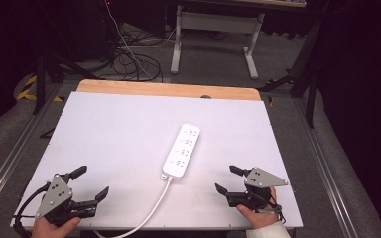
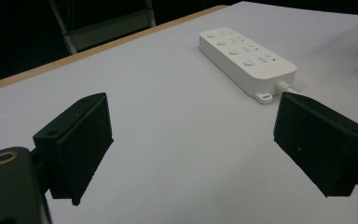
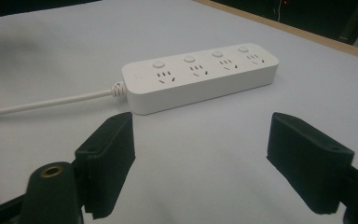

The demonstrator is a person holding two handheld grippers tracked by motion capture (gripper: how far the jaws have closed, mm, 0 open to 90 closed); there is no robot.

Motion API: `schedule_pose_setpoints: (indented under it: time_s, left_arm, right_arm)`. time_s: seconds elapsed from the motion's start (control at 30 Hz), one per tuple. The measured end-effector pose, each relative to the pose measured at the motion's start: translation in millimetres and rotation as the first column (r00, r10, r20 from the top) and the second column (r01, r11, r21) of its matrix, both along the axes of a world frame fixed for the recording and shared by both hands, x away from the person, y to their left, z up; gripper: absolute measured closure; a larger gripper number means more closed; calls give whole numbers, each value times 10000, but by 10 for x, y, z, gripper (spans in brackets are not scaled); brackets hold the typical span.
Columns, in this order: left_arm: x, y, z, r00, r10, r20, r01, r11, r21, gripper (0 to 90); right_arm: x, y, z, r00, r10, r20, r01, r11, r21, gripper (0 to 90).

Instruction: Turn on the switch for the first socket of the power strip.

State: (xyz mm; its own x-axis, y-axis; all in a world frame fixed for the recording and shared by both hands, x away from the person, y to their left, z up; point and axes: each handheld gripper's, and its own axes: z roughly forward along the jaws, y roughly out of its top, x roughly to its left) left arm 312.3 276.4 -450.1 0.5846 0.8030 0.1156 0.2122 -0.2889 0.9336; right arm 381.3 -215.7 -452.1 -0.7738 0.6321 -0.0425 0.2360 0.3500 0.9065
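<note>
White power strip (image 1: 181,151) lies at our twelve o'clock on the surface (image 1: 104,129), between left gripper (image 1: 90,184) and right gripper (image 1: 228,179), both with fingers apart and empty.

In the high view, the cord (image 1: 151,210) of the power strip (image 1: 181,151) runs off the table's (image 1: 119,129) near edge and is cut by the bottom of the picture. Both hands are cropped there too: only the knuckles of the left hand (image 1: 54,229) and part of the right hand (image 1: 255,216) with its sleeve (image 1: 270,232) show. The strip's socket markings are too small to read from above. In the right gripper view the cord leaves at the left edge. In the left gripper view, the strip's cord is hidden behind a jaw.
</note>
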Motion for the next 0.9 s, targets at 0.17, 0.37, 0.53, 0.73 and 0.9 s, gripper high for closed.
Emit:
schedule_pose_setpoints:
  time_s: [0.17, 0.37, 0.53, 0.73, 0.9]
  left_arm:
    - [-7, 6, 5, 9999, 70, 109, -71, 9999, 71, 121]
    - [-8, 10, 6, 10000, 47, 75, -47, 10000, 18, 122]
    - [-12, 5, 8, 9999, 49, 142, -50, 9999, 120, 122]
    - [-19, -4, 12, 9997, 105, 233, -111, 9996, 247, 118]
    - [-14, 35, 41, 9991, 159, 392, -177, 9988, 457, 122]
  right_arm:
    - [-2, -12, 8, 10000, -14, 46, 14, 10000, 41, 240]
    - [5, -8, 3, 10000, 67, -20, -67, 9999, 96, 240]
    - [-2, -15, 14, 9999, 51, 92, -52, 9999, 129, 240]
    - [-6, -11, 27, 9999, 69, 88, -71, 9998, 191, 240]
    - [-4, 7, 36, 9999, 80, 100, -81, 9999, 148, 240]
